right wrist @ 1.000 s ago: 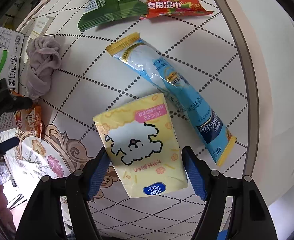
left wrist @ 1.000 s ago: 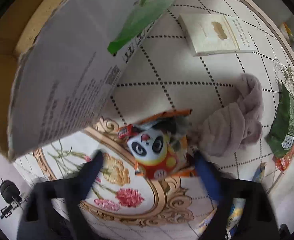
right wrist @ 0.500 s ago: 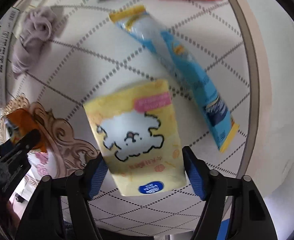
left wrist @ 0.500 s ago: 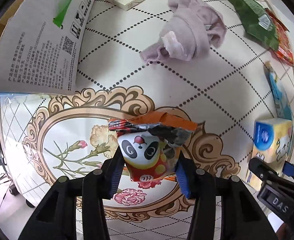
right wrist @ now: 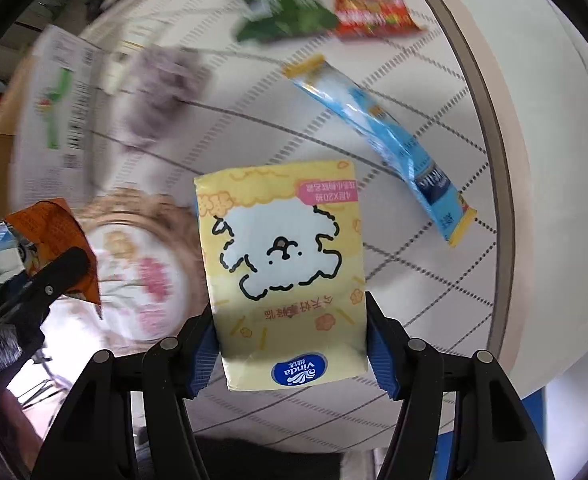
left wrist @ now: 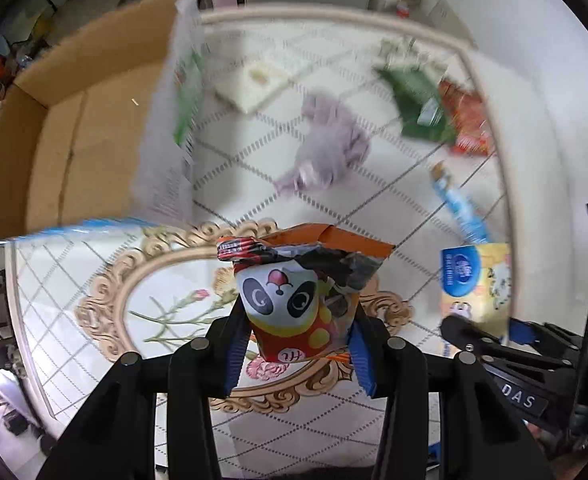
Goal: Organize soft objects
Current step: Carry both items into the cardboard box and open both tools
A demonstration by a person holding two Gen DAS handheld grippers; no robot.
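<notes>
My left gripper [left wrist: 296, 344] is shut on a panda snack packet [left wrist: 294, 300] and holds it above the round table [left wrist: 530, 128]. My right gripper [right wrist: 290, 354] is shut on a yellow Vinda tissue pack [right wrist: 282, 264], lifted off the table; the pack also shows in the left wrist view [left wrist: 474, 284]. The panda packet appears at the left of the right wrist view [right wrist: 54, 236]. An open cardboard box [left wrist: 74, 136] stands at the table's far left. A mauve cloth [left wrist: 326, 148] lies mid-table.
On the table lie a long blue packet [right wrist: 390, 144], a green packet [right wrist: 282, 12], a red packet [right wrist: 370, 0] and a flat white box [left wrist: 266, 80]. The table rim [right wrist: 490, 128] curves on the right. Clutter stands behind the table.
Both grippers have risen with their packs. The left view has tilted up, so the inside of the cardboard box now shows. The tissue pack has left the table.
</notes>
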